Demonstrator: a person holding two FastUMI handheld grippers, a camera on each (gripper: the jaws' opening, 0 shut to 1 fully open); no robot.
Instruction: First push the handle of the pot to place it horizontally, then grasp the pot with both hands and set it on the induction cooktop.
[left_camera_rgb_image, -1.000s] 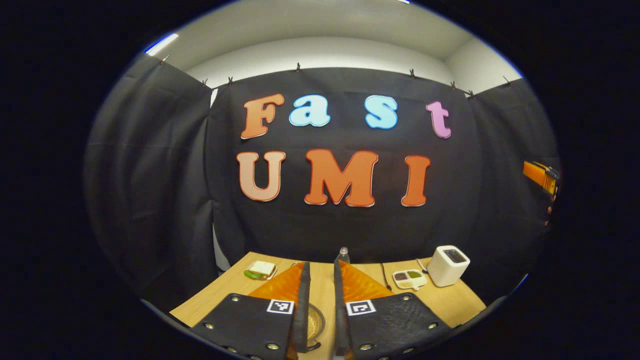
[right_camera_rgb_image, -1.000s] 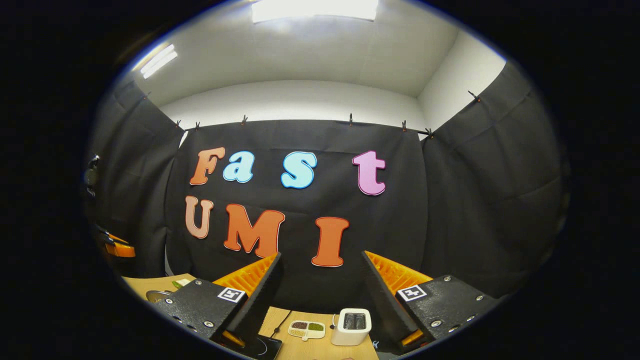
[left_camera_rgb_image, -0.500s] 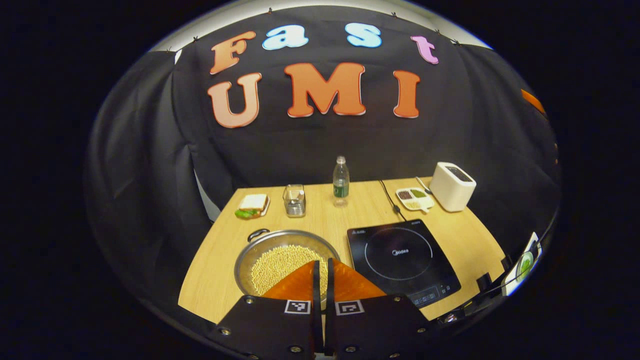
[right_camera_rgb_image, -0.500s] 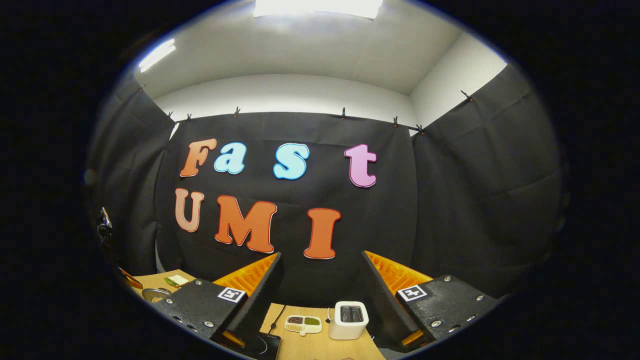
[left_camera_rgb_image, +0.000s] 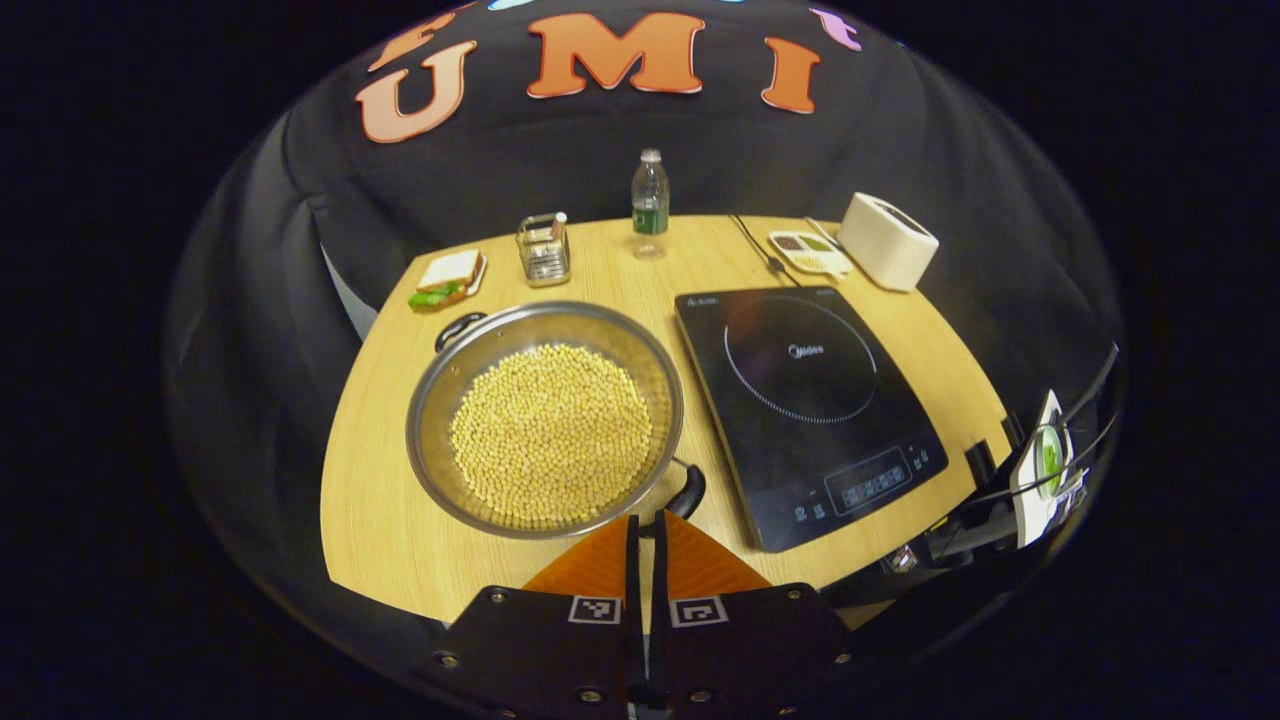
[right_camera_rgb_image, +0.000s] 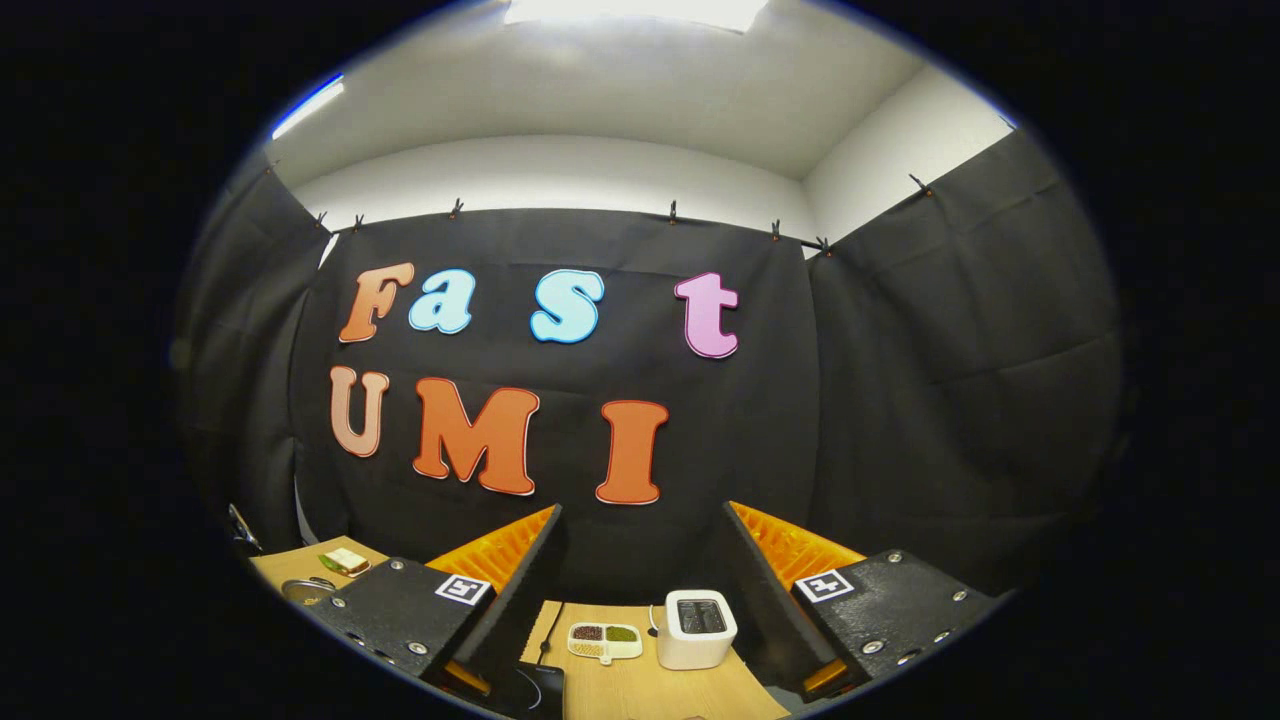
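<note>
A wide steel pot (left_camera_rgb_image: 545, 418) full of pale beans sits on the wooden table (left_camera_rgb_image: 370, 500), left of the black induction cooktop (left_camera_rgb_image: 810, 385). One black handle (left_camera_rgb_image: 687, 492) points toward the near right, the other (left_camera_rgb_image: 458, 328) toward the far left, so the handles lie on a diagonal. My left gripper (left_camera_rgb_image: 646, 522) hovers shut above the table's near edge, just short of the near handle, holding nothing. In the right gripper view my right gripper (right_camera_rgb_image: 640, 530) is open and raised, facing the back wall. A corner of the cooktop (right_camera_rgb_image: 540, 690) and the pot's rim (right_camera_rgb_image: 305, 590) show low down.
Along the back of the table stand a sandwich on a plate (left_camera_rgb_image: 447, 279), a small glass holder (left_camera_rgb_image: 543, 248), a water bottle (left_camera_rgb_image: 650, 205), a divided dish of grains (left_camera_rgb_image: 808, 252) and a white toaster (left_camera_rgb_image: 887, 240). The cooktop's cable (left_camera_rgb_image: 752, 242) runs to the rear.
My left gripper's fingers closed and it tipped down from facing the wall toward the table, bringing the pot and cooktop into view. The right gripper drifted slightly and stays open.
</note>
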